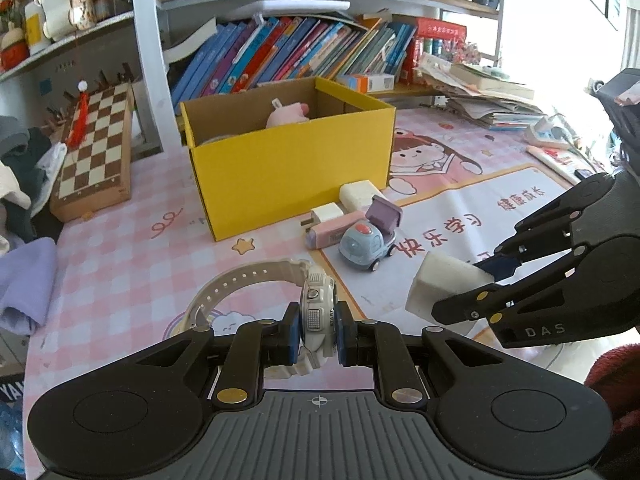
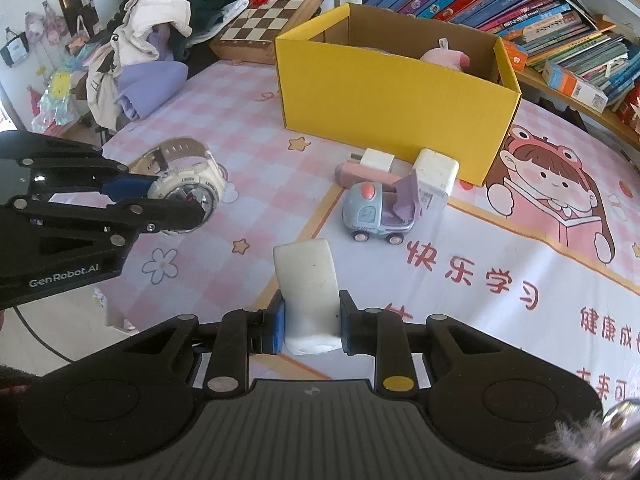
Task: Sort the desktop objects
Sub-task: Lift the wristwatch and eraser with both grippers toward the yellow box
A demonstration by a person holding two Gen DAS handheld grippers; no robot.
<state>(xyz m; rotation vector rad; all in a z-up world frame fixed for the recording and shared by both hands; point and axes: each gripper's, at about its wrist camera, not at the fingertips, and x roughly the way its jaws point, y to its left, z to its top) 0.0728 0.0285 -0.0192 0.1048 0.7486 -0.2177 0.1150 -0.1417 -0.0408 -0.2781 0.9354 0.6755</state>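
Observation:
My left gripper (image 1: 318, 334) is shut on a white wristwatch (image 1: 316, 312), its strap curling off to the left; it also shows in the right wrist view (image 2: 184, 192). My right gripper (image 2: 311, 324) is shut on a white foam block (image 2: 306, 280), also seen in the left wrist view (image 1: 444, 284). A yellow cardboard box (image 1: 288, 168) stands open behind, with a pink plush toy (image 1: 288, 114) inside. In front of the box lie a blue toy car (image 1: 366, 246), a pink eraser (image 1: 326, 234), a white charger plug (image 1: 326, 214) and another white block (image 1: 358, 194).
A chessboard (image 1: 98, 152) leans at the left by a pile of clothes (image 2: 160, 32). Books (image 1: 296, 52) fill the shelf behind the box. Stacked papers (image 1: 480, 96) lie at the back right. A pink checked mat (image 1: 120, 256) covers the desk.

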